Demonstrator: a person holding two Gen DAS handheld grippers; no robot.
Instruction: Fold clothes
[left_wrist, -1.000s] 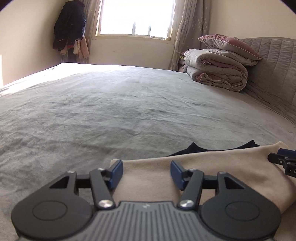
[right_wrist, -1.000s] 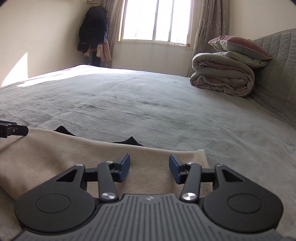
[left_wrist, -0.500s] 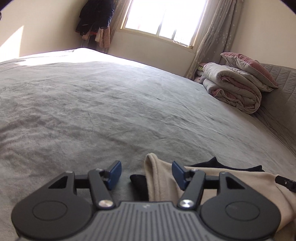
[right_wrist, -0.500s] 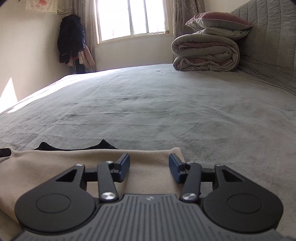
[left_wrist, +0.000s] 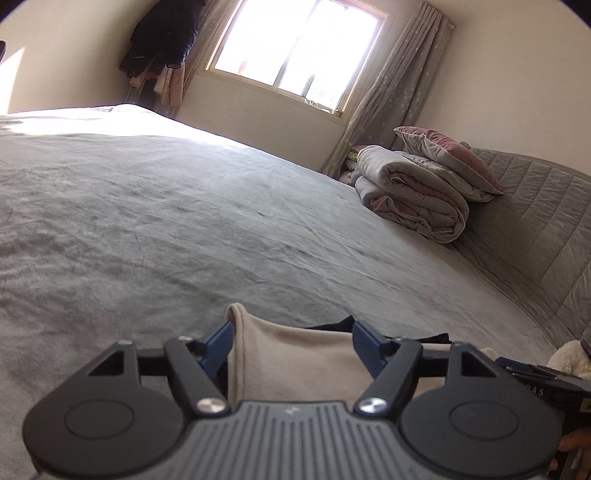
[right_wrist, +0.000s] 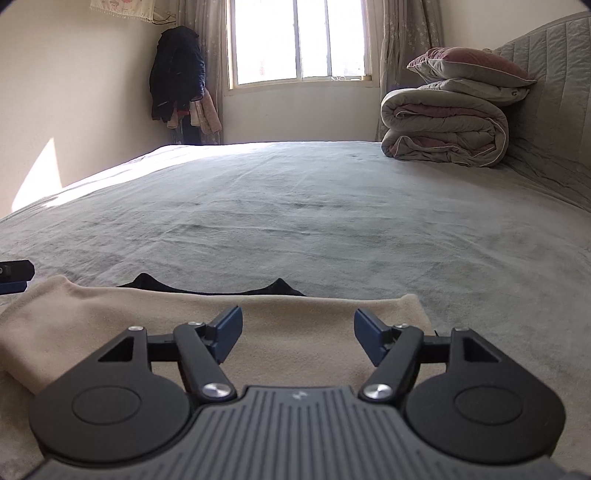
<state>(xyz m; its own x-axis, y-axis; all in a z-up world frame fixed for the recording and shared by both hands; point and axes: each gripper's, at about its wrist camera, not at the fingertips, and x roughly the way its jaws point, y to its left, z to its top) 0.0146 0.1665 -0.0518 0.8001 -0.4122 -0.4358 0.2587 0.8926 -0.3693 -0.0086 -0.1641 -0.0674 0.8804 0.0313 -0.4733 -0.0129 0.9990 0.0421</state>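
A beige garment (right_wrist: 110, 325) lies folded flat on the grey bed (right_wrist: 332, 229), and a black garment (right_wrist: 147, 282) peeks out from under its far edge. My right gripper (right_wrist: 297, 328) hovers over the beige cloth's right end. Its jaws are opening and the pads press on nothing. My left gripper (left_wrist: 291, 339) sits over the beige garment's (left_wrist: 295, 354) left corner, jaws opening too, with the cloth lying loose between the blue fingers (left_wrist: 218, 341). Each gripper shows at the edge of the other's view: the left gripper (right_wrist: 14, 273) and the right gripper (left_wrist: 528, 371).
A rolled duvet (right_wrist: 443, 125) with a pillow (right_wrist: 469, 64) on top rests against the padded headboard (left_wrist: 535, 229) at the far right. Coats (right_wrist: 177, 77) hang in the far corner by the window (right_wrist: 299, 40). A pale plush toy (left_wrist: 569, 356) shows at the right edge.
Both pairs of jaws have widened. The left gripper has rolled and shifted along the beige garment's left corner, so its view now tilts. The right gripper has barely moved.
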